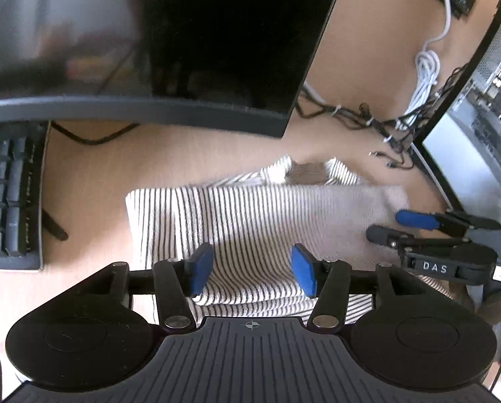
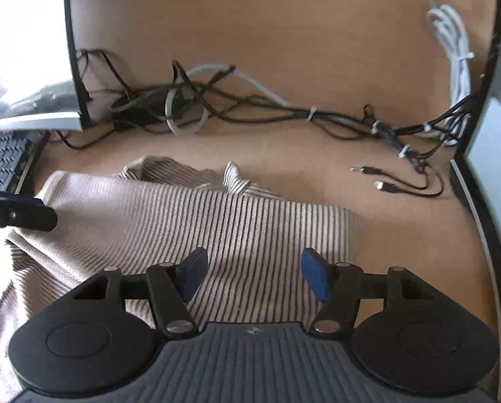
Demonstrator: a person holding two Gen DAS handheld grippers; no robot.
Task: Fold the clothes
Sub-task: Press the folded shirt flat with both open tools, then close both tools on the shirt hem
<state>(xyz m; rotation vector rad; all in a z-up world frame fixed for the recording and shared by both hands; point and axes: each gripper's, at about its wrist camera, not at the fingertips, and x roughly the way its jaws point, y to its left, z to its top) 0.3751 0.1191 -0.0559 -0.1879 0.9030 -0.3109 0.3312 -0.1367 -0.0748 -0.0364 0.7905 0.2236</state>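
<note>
Two wrist views, one wooden counter (image 2: pixel 284 33), its near edge cut off by the claw bodies in both. Dark monitor (image 1: pixel 200 33) fills the top of the left view; its screen is black and what it reflects is too blurred to read. PC case (image 1: pixel 478 134) at right, only partly in frame. Keyboard (image 1: pixel 8 194) at left, cropped by the frame edge.

Striped shirt (image 1: pixel 250 215) lies flat on the counter, centre, folded over; collar end bunched at the far side, near hem hidden under the claws. Right part of it is motion-blurred in the left view.

Cable tangle (image 2: pixel 250 107) runs along the back; white cable (image 1: pixel 428 67) coiled beside the case.

Left claw (image 1: pixel 252 268): released, blue pads apart over the shirt, nothing pinched between them. Right claw (image 2: pixel 255 275): also released, pads spread above the shirt's right portion. Whether either pad tip brushes the fabric, can't tell.
</note>
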